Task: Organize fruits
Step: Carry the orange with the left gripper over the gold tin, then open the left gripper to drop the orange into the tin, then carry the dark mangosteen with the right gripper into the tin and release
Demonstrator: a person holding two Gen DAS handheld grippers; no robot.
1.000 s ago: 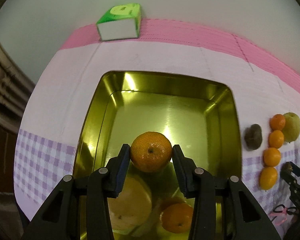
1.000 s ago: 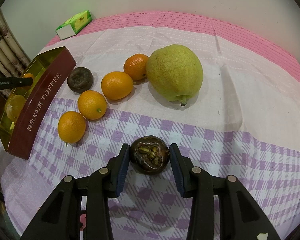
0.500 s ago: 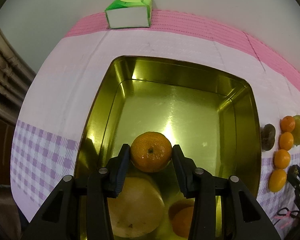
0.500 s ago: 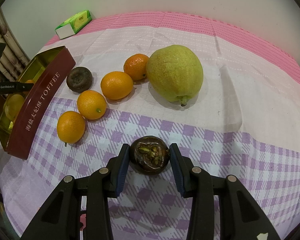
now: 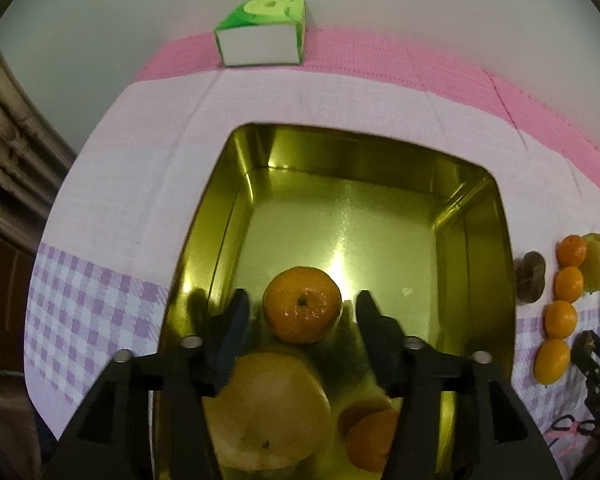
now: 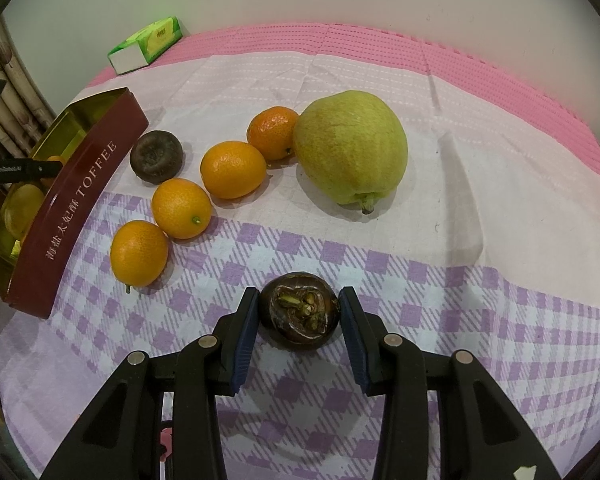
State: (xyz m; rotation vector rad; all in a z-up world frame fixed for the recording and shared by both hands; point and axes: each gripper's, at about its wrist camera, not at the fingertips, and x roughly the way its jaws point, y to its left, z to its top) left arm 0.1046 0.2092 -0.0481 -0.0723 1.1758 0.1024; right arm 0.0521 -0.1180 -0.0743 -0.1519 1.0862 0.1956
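Note:
Over the gold tin (image 5: 340, 168), my left gripper (image 5: 302, 308) points down with its jaws opening. A mandarin (image 5: 302, 304) sits between the fingers (image 5: 236, 320) with a gap on each side. Below it in the tin lie a yellow pear (image 5: 268, 408) and another orange (image 5: 370, 440). My right gripper (image 6: 299, 304) is shut on a dark brown fruit (image 6: 300, 312) just above the checked cloth. On the cloth beyond lie a big green pear (image 6: 350, 146), several small oranges (image 6: 232, 170) and a second dark fruit (image 6: 156, 156).
The tin's red outer wall (image 6: 80, 200), printed TOFFEE, stands at the left of the right wrist view. A green tissue box (image 5: 260, 36) sits at the table's far edge by the wall. The pink and purple cloth (image 6: 480, 240) covers the table.
The left fingers have drawn apart and let go of the mandarin, which sits slightly lower between them. The right gripper and its dark fruit have not moved.

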